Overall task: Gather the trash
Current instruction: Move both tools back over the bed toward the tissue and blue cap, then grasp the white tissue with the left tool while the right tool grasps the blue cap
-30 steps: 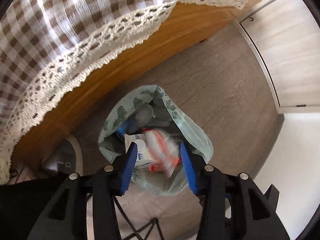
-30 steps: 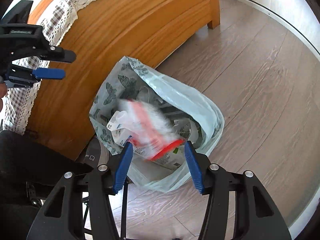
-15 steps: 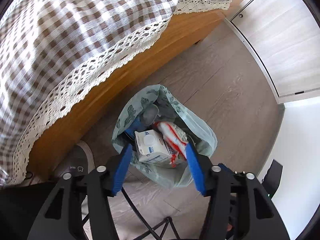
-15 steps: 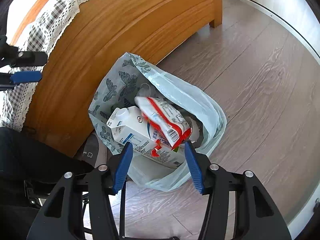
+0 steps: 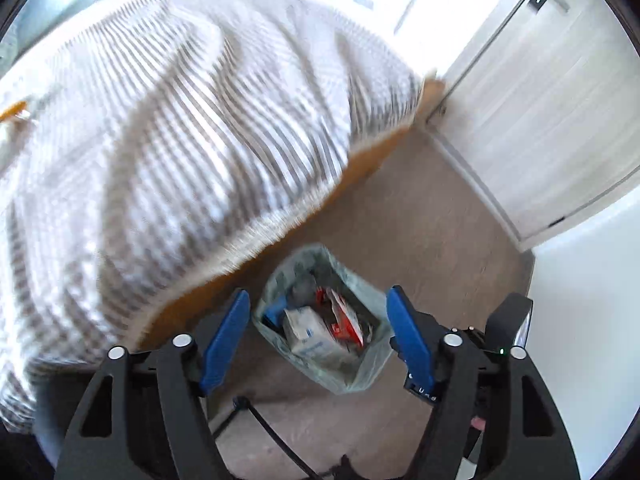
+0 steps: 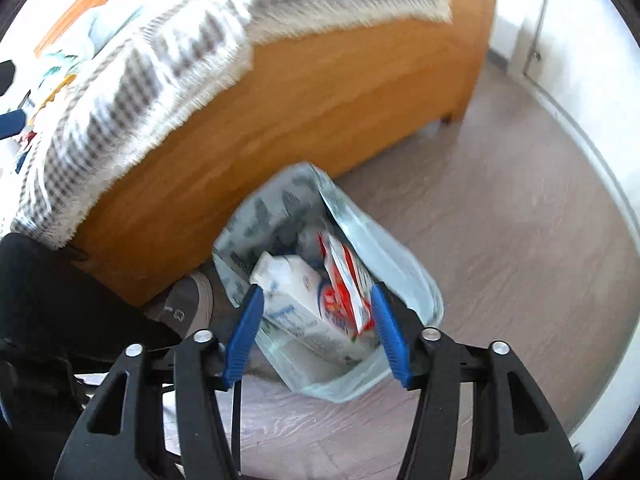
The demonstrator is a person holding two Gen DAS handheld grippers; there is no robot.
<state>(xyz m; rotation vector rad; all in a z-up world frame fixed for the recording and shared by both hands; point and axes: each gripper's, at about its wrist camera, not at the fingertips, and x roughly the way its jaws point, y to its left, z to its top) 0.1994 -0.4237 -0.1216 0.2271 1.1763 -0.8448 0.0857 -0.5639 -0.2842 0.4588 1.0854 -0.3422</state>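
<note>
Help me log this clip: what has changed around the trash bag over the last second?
The red-and-white wrapper dropped into the trash bag and now rests beside the milk carton. Both hand-held grippers pulled up and away; the left hand-held gripper has just been opening its jaws, with nothing between them. The right hand-held gripper is also empty. Bag and carton stayed put.

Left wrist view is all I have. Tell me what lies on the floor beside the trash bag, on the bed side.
Observer: A grey shoe lies there, between the trash bag and the wooden bed frame.
Operator: Report the right gripper.
Observer: The right gripper has its jaws open with nothing in them; the bag's white carton and red-and-white packet show past them.
Operator: Check the frame's far end.
Observer: Its corner leg stands on the floor, apart from the bag.
</note>
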